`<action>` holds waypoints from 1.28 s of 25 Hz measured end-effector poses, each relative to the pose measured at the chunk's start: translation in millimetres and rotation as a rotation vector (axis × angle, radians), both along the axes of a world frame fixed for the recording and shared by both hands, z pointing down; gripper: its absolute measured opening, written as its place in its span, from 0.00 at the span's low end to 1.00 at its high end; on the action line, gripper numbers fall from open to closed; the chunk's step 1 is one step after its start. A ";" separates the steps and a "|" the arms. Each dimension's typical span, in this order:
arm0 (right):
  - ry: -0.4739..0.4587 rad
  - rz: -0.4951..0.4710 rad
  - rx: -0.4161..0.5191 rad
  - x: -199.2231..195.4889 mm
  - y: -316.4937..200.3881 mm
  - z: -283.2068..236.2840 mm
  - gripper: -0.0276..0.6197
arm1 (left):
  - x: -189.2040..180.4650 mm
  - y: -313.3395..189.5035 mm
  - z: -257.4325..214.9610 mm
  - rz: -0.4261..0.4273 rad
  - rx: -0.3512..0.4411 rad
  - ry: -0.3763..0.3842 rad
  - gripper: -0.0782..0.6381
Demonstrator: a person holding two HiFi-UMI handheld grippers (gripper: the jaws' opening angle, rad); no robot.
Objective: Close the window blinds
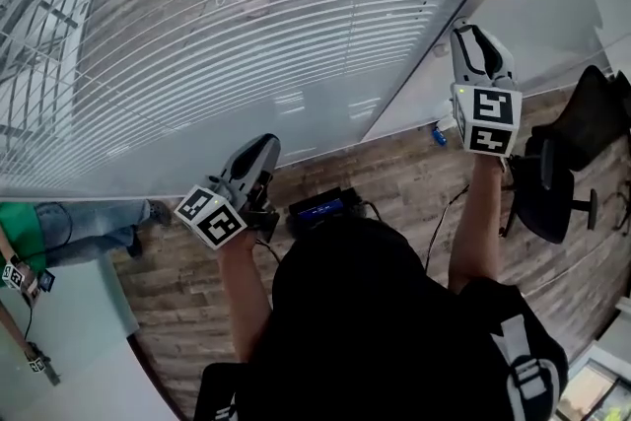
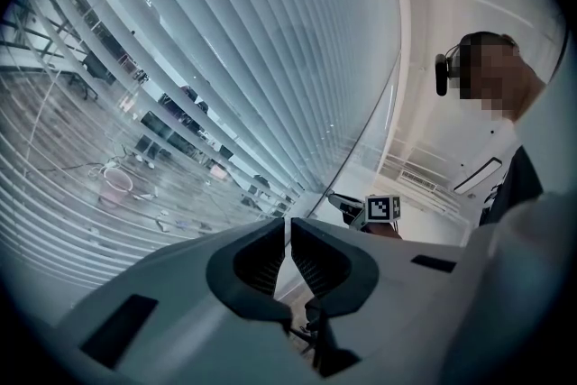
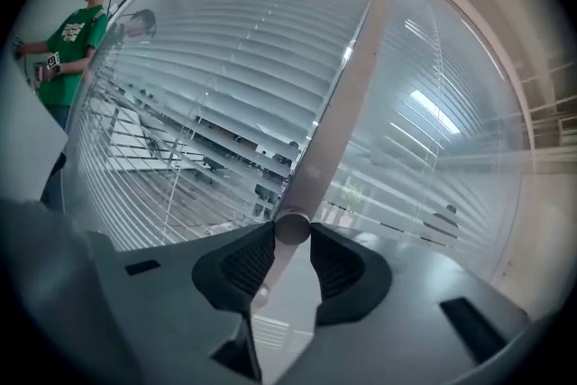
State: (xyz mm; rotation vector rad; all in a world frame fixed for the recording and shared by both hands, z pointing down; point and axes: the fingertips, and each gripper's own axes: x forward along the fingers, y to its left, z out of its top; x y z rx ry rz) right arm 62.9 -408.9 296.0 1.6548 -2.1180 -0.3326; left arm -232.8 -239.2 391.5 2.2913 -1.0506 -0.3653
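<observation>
White slatted blinds [image 1: 246, 44] hang behind the glass wall in front of me, and they fill the left gripper view [image 2: 225, 59] and the right gripper view [image 3: 225, 59]. My right gripper [image 1: 473, 33] is raised against the glass by the dark mullion [image 1: 434, 44]. Its jaw tips [image 3: 291, 230] are shut on the round end of a pale blind wand [image 3: 338, 104] that runs up and to the right. My left gripper [image 1: 264, 145] is held lower and to the left, pointing at the glass. Its jaws [image 2: 288, 225] are shut with nothing between them.
A person in a green shirt [image 1: 30, 232] stands at the left, holding marker-cube grippers. A black office chair [image 1: 562, 163] stands at the right. A dark device [image 1: 320, 209] with cables lies on the wood floor at the foot of the glass.
</observation>
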 end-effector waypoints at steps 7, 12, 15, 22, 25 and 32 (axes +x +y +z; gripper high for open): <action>-0.265 -0.030 -0.069 4.6 -2.5 0.6 0.24 | 0.8 -0.3 -3.6 -0.002 0.001 -0.002 0.13; -0.797 -0.096 -0.195 6.7 -4.5 -1.9 0.24 | 1.6 -0.6 -4.5 0.001 0.001 -0.002 0.13; -0.756 -0.118 -0.176 5.5 -3.1 -3.2 0.24 | 2.4 -0.6 -4.9 0.005 0.000 -0.003 0.13; -0.096 -0.026 -0.009 -1.5 -3.0 -7.9 0.27 | 1.9 -0.9 -4.3 0.002 0.000 -0.006 0.13; -0.082 -0.004 -0.016 -1.9 -2.5 -6.5 0.24 | 2.1 -0.9 -4.4 0.001 0.001 -0.007 0.13; -0.868 -0.110 -0.203 5.0 -4.8 -7.2 0.24 | 2.2 -1.3 -6.2 0.002 0.001 -0.006 0.13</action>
